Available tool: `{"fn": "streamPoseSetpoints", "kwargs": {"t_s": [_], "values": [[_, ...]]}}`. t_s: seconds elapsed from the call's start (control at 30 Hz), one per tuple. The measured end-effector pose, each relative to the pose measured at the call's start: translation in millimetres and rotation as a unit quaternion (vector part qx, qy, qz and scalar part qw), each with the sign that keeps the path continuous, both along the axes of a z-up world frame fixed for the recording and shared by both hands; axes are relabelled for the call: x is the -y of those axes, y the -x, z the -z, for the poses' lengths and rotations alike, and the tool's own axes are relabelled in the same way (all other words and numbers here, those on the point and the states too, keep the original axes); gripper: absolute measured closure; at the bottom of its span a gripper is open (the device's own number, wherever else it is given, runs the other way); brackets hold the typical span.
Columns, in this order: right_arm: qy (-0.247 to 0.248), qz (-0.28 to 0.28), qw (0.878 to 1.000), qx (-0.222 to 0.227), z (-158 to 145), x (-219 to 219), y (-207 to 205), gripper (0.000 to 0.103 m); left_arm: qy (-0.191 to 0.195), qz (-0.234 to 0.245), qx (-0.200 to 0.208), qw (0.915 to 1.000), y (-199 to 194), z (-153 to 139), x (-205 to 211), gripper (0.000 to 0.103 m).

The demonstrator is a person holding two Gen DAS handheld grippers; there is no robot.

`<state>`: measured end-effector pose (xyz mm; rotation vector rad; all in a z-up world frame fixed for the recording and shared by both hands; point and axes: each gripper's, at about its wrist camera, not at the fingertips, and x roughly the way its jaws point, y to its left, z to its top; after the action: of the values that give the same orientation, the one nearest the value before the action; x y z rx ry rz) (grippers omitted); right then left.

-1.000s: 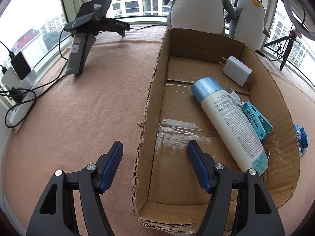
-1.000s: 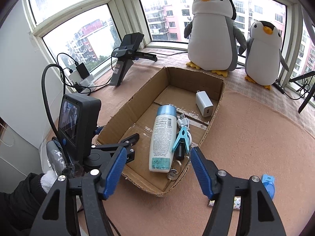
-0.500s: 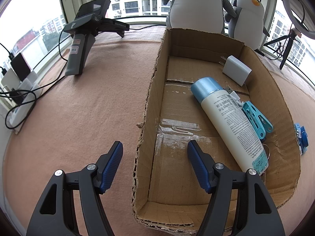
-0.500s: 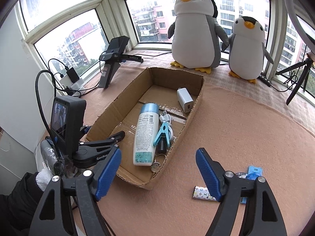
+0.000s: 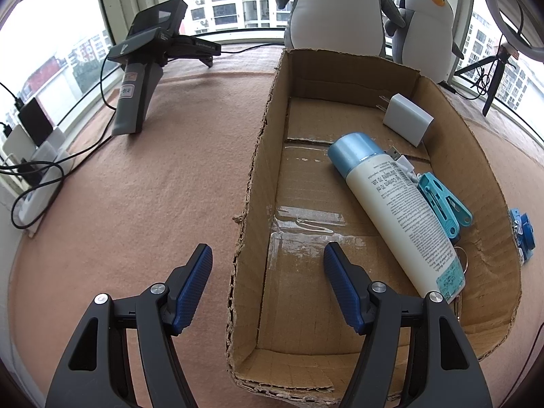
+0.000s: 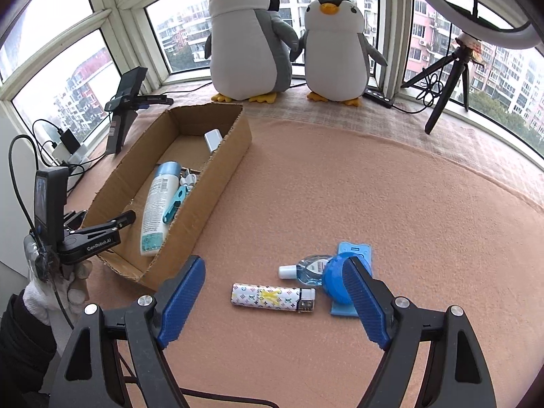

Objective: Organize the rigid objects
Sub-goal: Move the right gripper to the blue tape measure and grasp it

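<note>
- Right gripper (image 6: 273, 280): blue-padded fingers (image 6: 180, 301) spread wide, holding nothing, poised above the tan felt table cover (image 6: 374, 197).
- Patterned lighter (image 6: 272, 297): lies flat on the cover in the gap between the right fingers, nearer the right-hand one, lengthwise across the gap, metal end toward the right pad; no contact with either pad visible.
- Small clear bottle (image 6: 306, 269): white cap, blue liquid, on its side just beyond the lighter.
- Blue round-topped item (image 6: 340, 280): sits on a light-blue flat piece, partly hidden behind the right-hand finger; touching the small bottle.
- Cardboard box (image 6: 217, 173): open-topped, ahead and to the left of the right gripper, well apart from the loose items.
- Left gripper (image 5: 268, 258): fingers wide apart and empty, straddling the box's near long wall (image 5: 250, 204), one pad outside over the cover, the other over the box floor.
- Spray bottle (image 5: 397, 204): white body, blue cap, lying on the box floor beyond the inner left finger, cap toward the far end.
- Blue clip (image 5: 445, 202): beside the spray bottle, against its far side.
- White charger (image 5: 408, 119): at the box's far end.
- Two plush penguins (image 6: 248, 40): upright on the sill behind the box.
- Spare handheld gripper (image 5: 142, 68): standing on the cover left of the box.
- Tripod (image 6: 445, 78): far right by the window.
</note>
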<state>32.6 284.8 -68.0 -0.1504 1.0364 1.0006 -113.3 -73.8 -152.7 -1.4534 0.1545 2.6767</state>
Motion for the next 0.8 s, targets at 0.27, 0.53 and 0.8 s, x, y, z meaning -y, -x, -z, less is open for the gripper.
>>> {"fn": "streamPoseSetpoints", "kwargs": {"t_s": [0.27,0.53,0.8], "values": [[0.022,0.037,0.999,-0.026,31.3,23.0,-15.4,0.023,0.004,0.002,-0.002,1.0000,1.1,0.3,-0.7,0.034],[0.012,0.061,0.996,-0.058,47.6,25.5,-31.8,0.023,0.006,0.003,-0.002,1.0000,1.7,0.7,-0.7,0.034],[0.006,0.076,0.993,-0.094,66.5,20.7,-47.1,0.027,0.006,0.004,-0.002,1.0000,1.1,0.8,-1.6,0.034]]}}
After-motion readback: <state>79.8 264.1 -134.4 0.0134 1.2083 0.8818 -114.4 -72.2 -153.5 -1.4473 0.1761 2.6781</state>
